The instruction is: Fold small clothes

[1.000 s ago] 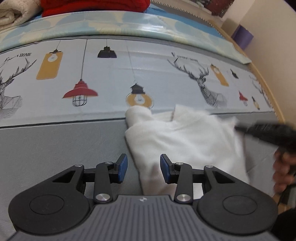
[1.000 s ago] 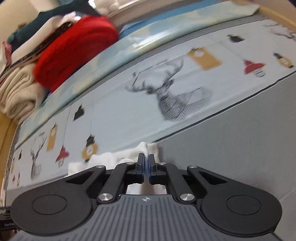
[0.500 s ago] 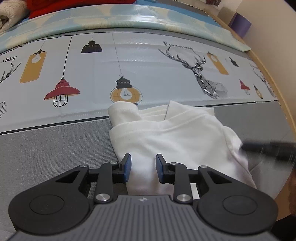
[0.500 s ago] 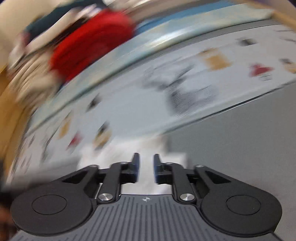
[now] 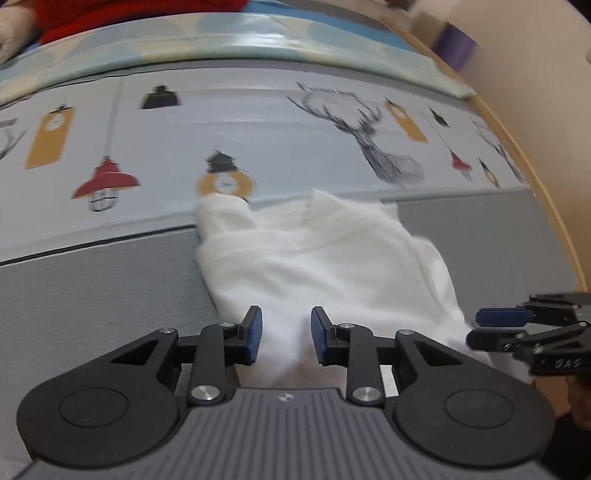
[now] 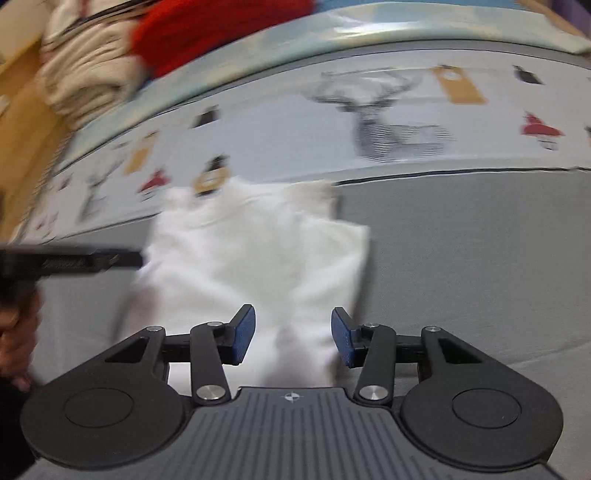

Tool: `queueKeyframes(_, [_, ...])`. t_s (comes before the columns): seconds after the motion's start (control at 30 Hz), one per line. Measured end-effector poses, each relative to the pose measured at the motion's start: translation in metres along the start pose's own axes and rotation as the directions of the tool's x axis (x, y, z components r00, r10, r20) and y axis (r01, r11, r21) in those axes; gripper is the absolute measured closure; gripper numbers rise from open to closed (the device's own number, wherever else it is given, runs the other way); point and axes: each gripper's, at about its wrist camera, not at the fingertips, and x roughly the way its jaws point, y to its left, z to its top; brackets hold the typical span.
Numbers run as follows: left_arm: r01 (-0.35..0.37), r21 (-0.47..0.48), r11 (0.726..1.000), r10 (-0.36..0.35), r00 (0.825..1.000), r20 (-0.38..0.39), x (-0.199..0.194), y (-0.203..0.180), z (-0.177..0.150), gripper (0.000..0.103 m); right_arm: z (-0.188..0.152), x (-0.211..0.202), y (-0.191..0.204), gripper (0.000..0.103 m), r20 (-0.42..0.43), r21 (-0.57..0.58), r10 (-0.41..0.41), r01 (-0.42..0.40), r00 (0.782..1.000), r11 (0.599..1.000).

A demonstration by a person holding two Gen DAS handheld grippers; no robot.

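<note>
A small white garment (image 5: 317, 254) lies partly folded on the grey mat, its far edge at the patterned strip; it also shows in the right wrist view (image 6: 258, 254). My left gripper (image 5: 286, 334) is open, its blue pads on either side of the garment's near edge. My right gripper (image 6: 293, 338) is open over the garment's near right part, gripping nothing. The right gripper also shows at the right edge of the left wrist view (image 5: 491, 328), and the left gripper shows blurred at the left of the right wrist view (image 6: 74, 260).
The grey mat (image 5: 92, 295) has a printed band of lamps and deer (image 5: 388, 155) behind the garment. A red cloth (image 6: 221, 29) and beige folded clothes (image 6: 85, 77) are stacked at the back. A wooden edge (image 5: 546, 206) runs on the right.
My right gripper has opened, let go of the white garment and pulled back toward its near edge. My left gripper has stayed open at the near edge.
</note>
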Motion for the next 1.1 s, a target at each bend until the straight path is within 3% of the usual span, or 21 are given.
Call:
queueKeyframes(0.07, [-0.109,0.058,0.992,0.114,0.99,-0.082,0.022,0.001,-0.009,0.066,-0.008,0.012,0.003,0.056,-0.073,-0.054,-0.059,0.055,0.996,0.997])
queueKeyframes(0.1, [-0.134,0.048,0.99,0.138,0.986,-0.098,0.027,0.004,-0.013,0.064,-0.012,0.019,0.004,0.056,-0.113,-0.067,-0.109,0.102,0.988,0.993])
queueKeyframes(0.17, [-0.121,-0.007,0.993,0.121,0.99,-0.07,0.016,0.005,-0.011,0.071,-0.018,0.02,-0.003,0.049,-0.135,-0.051,-0.147,0.141,0.98,0.989])
queueKeyframes(0.23, [-0.113,0.017,0.993,0.113,0.994,-0.01,-0.002,-0.001,-0.013,0.075,-0.019,0.007,-0.007,0.051,-0.095,-0.001,-0.123,0.123,0.988,0.992])
queueKeyframes(0.33, [-0.029,0.082,0.996,0.027,0.999,0.027,-0.024,-0.01,-0.023,0.075,-0.031,0.0,-0.007,0.051,-0.097,0.0,-0.115,0.116,0.989,0.993])
queueKeyframes(0.43, [0.059,0.17,0.984,-0.041,0.994,-0.105,-0.014,-0.018,-0.045,0.074,-0.05,0.011,-0.007,0.052,-0.182,-0.056,-0.172,0.164,0.968,0.985])
queueKeyframes(0.47, [0.052,0.224,0.973,-0.015,0.986,-0.164,-0.005,-0.022,-0.056,0.072,-0.055,0.013,-0.008,0.052,-0.2,-0.063,-0.185,0.176,0.962,0.982])
queueKeyframes(0.53, [-0.02,0.348,0.937,0.082,0.983,-0.166,0.001,-0.032,-0.075,0.065,-0.062,0.012,-0.009,0.052,-0.193,-0.042,-0.177,0.172,0.965,0.984])
queueKeyframes(0.57, [-0.022,0.337,0.941,0.079,0.985,-0.156,-0.003,-0.031,-0.075,0.065,-0.063,0.01,-0.009,0.052,-0.185,-0.024,-0.163,0.161,0.969,0.987])
queueKeyframes(0.67, [-0.006,0.178,0.984,0.035,0.987,-0.159,-0.013,-0.013,-0.067,0.064,-0.059,-0.001,-0.007,0.051,-0.128,-0.005,-0.129,0.129,0.983,0.992])
queueKeyframes(0.73, [-0.023,0.098,0.995,0.035,0.992,-0.123,-0.019,-0.001,-0.062,0.054,-0.053,-0.011,-0.012,0.052,-0.061,0.043,-0.099,0.101,0.993,0.994])
queueKeyframes(0.8, [-0.032,-0.003,0.999,0.032,0.995,-0.094,-0.021,0.011,-0.054,0.037,-0.045,-0.018,-0.019,0.051,0.011,0.118,-0.079,0.077,0.997,0.99])
queueKeyframes(0.87, [-0.028,-0.105,0.994,0.019,0.996,-0.083,-0.019,0.02,-0.046,0.029,-0.036,-0.022,-0.026,0.047,0.062,0.185,-0.068,0.056,0.996,0.981])
queueKeyframes(1.0, [0.02,-0.256,0.966,-0.043,0.995,-0.085,-0.01,0.037,-0.037,0.027,-0.024,-0.008,-0.04,0.024,0.112,0.3,-0.023,-0.012,0.993,0.954])
queueKeyframes(1.1, [0.064,-0.309,0.949,-0.091,0.993,-0.073,0.002,0.043,-0.032,0.027,-0.023,0.014,-0.048,0.021,0.092,0.365,0.031,-0.063,0.995,0.929])
